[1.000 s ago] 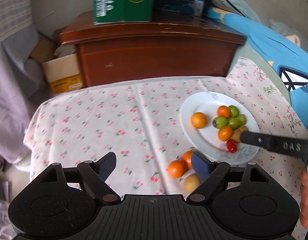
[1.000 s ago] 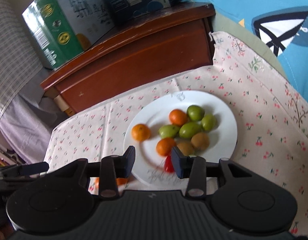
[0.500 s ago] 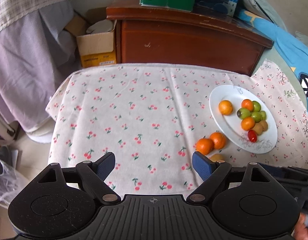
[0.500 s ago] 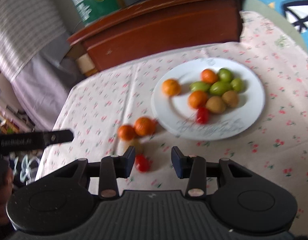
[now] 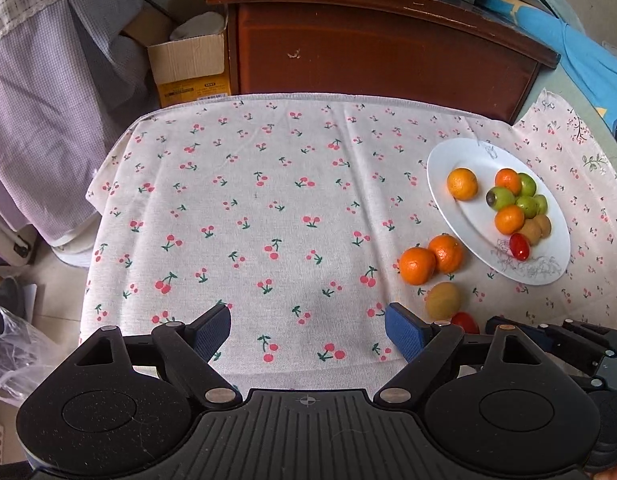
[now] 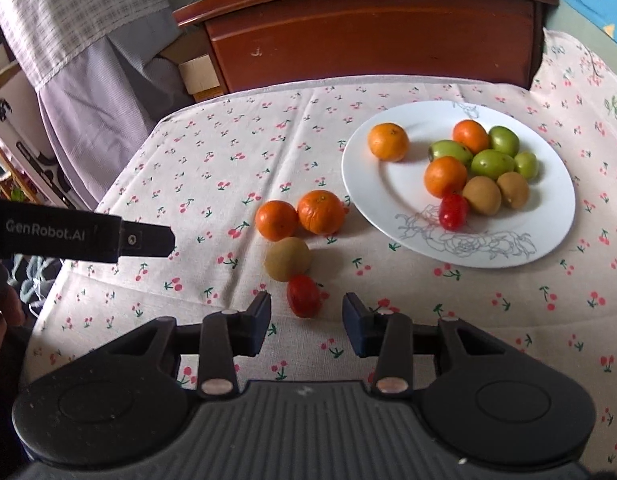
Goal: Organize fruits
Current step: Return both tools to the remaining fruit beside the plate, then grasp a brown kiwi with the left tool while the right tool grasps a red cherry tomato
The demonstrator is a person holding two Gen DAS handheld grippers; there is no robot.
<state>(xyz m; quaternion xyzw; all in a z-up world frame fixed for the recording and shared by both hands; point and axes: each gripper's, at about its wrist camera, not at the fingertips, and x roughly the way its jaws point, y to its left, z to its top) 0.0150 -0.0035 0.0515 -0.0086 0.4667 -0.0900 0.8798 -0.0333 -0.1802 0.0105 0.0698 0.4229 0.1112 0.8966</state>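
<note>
1. Looking through the left wrist view, I am seeing more of the worktop (image 5: 268, 208) than a second ago, as the camera is pulling back from the plate (image 5: 440, 184). The left gripper (image 5: 308, 334) is hanging over bare cloth, fingers spread wide and holding nothing.
2. Through the right wrist view, I am now facing the loose fruit beside the plate: two oranges (image 6: 299, 216), a kiwi (image 6: 287, 259) and a red tomato (image 6: 303, 295), where a second ago I was facing the plate. The right gripper (image 6: 306, 324) is sitting just short of the tomato, fingers partly open and empty, so I am judging this the next pickup.
</note>
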